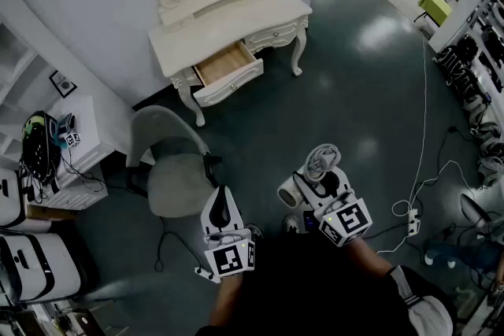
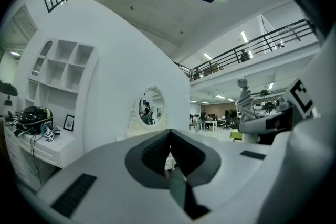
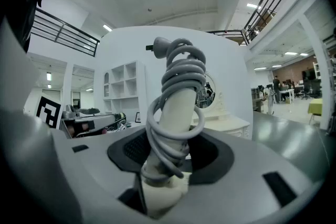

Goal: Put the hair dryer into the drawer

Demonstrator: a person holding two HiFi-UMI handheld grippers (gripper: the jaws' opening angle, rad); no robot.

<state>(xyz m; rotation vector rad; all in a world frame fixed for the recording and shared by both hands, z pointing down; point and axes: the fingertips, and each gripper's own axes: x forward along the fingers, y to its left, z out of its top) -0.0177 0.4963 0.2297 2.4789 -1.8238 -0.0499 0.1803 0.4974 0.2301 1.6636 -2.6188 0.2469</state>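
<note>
- My right hand-held gripper (image 3: 164,160) is clamped on the handle of the white plastic hair dryer (image 3: 176,97); its grey cord is coiled round the handle, so nothing trails.
- My left hand-held gripper (image 2: 169,157): jaws together, empty.
- The open wood-lined drawer (image 1: 228,68) of the cream carved counter (image 1: 228,26) stands well apart ahead, ready to receive.

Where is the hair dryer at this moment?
In the head view, the hair dryer is lower right of centre, clamped in the right gripper, right of the grey chair.

The left gripper (image 1: 221,194) and right gripper (image 1: 322,174) have white shells and dark grey jaws (black-and-white marker cubes on each).
</note>
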